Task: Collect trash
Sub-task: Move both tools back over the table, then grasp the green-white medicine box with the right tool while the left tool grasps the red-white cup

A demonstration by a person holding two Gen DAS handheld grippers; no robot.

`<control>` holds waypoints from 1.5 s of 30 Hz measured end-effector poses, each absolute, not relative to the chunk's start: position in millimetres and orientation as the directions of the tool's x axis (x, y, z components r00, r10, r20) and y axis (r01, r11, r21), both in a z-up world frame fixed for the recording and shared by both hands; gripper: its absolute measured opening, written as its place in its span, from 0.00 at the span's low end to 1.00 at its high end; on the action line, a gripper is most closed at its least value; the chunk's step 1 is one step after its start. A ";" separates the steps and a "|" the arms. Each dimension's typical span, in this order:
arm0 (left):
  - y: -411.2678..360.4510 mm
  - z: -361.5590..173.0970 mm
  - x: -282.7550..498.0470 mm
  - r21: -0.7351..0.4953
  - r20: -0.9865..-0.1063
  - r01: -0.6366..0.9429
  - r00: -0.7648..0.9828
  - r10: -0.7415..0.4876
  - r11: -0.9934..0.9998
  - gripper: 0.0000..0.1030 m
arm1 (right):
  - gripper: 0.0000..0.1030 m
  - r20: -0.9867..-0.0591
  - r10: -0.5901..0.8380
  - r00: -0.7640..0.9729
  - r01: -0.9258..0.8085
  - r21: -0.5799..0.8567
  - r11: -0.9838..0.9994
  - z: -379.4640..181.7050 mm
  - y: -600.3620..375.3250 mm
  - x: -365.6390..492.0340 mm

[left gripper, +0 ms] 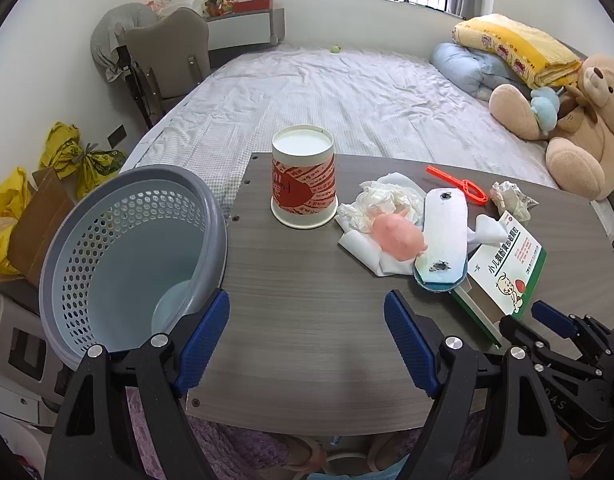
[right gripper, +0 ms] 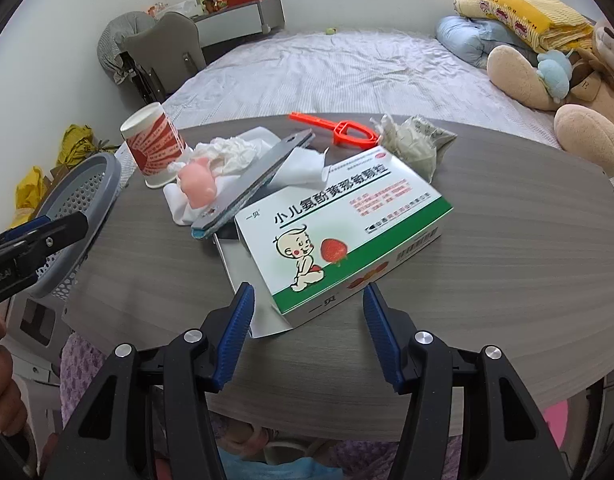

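On the grey wood table (left gripper: 307, 344) lie an upturned red-and-white paper cup (left gripper: 303, 178), crumpled tissue (left gripper: 391, 198), a pink soft lump (left gripper: 399, 236), a white pad (left gripper: 443, 232), an orange plastic tool (left gripper: 459, 184), a paper wad (left gripper: 511, 198) and a green-and-white medicine box (right gripper: 347, 224). My left gripper (left gripper: 307, 308) stands open over bare table, its left finger beside the rim of a tilted grey basket (left gripper: 135, 248). My right gripper (right gripper: 309, 292) is open, with the box's near corner between its fingers. No pad visibly presses on the box.
A bed (left gripper: 327, 88) lies beyond the table, with a teddy bear (left gripper: 579, 128) and folded bedding at the right. A grey chair (left gripper: 167, 60) and yellow bags (left gripper: 75, 156) stand to the left. The table's near edge is just under both grippers.
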State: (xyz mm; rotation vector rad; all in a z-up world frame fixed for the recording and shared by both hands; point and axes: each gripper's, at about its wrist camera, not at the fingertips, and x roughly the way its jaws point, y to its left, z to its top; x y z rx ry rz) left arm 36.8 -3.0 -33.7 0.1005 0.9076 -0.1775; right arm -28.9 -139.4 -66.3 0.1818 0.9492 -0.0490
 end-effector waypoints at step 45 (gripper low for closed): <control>-50.4 -43.9 44.1 0.021 -0.806 0.272 0.574 -0.144 0.962 0.76 | 0.78 -0.776 -0.064 0.627 0.244 0.118 0.963 -48.2 -216.9 -35.4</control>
